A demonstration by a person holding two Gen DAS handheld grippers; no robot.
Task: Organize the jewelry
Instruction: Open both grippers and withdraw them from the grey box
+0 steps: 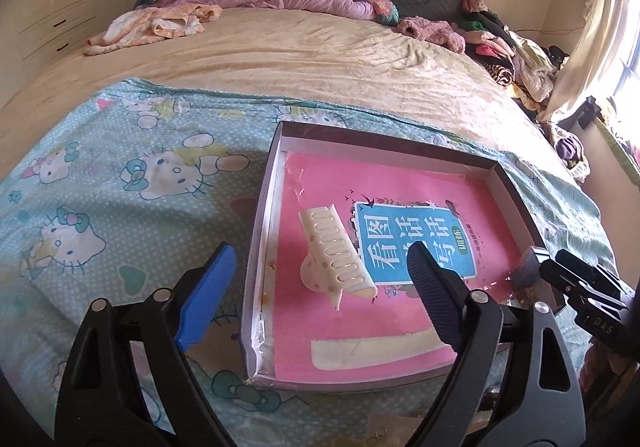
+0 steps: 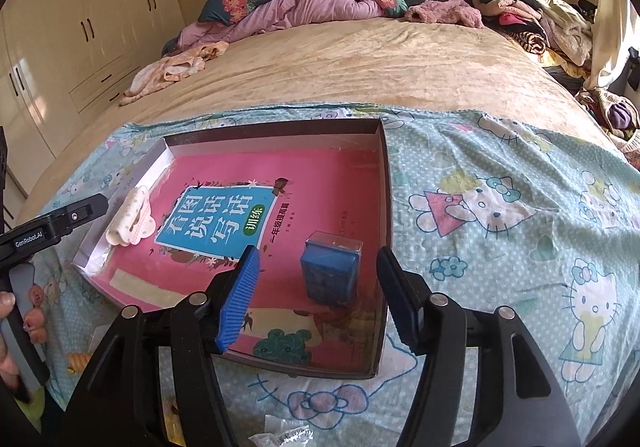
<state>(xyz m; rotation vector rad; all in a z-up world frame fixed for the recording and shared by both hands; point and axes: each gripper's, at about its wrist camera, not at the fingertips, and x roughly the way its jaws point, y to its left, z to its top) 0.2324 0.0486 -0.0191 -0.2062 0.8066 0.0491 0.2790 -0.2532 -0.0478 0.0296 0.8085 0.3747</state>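
A shallow cardboard box [image 1: 400, 141] [image 2: 387, 183] lies on the Hello Kitty sheet, lined with a pink book. A cream hair claw clip [image 1: 334, 257] [image 2: 132, 221] lies inside at its left side. A small blue clear-lidded jewelry box [image 2: 331, 270] stands inside near the right wall; only its edge shows in the left wrist view [image 1: 527, 270]. My left gripper [image 1: 320, 295] is open, hovering just short of the clip, fingers either side of it. My right gripper [image 2: 320, 297] is open, just short of the blue box and empty.
The Hello Kitty sheet [image 1: 120, 183] [image 2: 500, 207] covers the near part of a bed with a tan blanket [image 1: 300, 51]. Pillows and pink bedding [image 2: 304, 3] lie at the headboard, clothes piled [image 2: 536, 23] at right. Small plastic packets [image 2: 280, 435] lie at the near edge.
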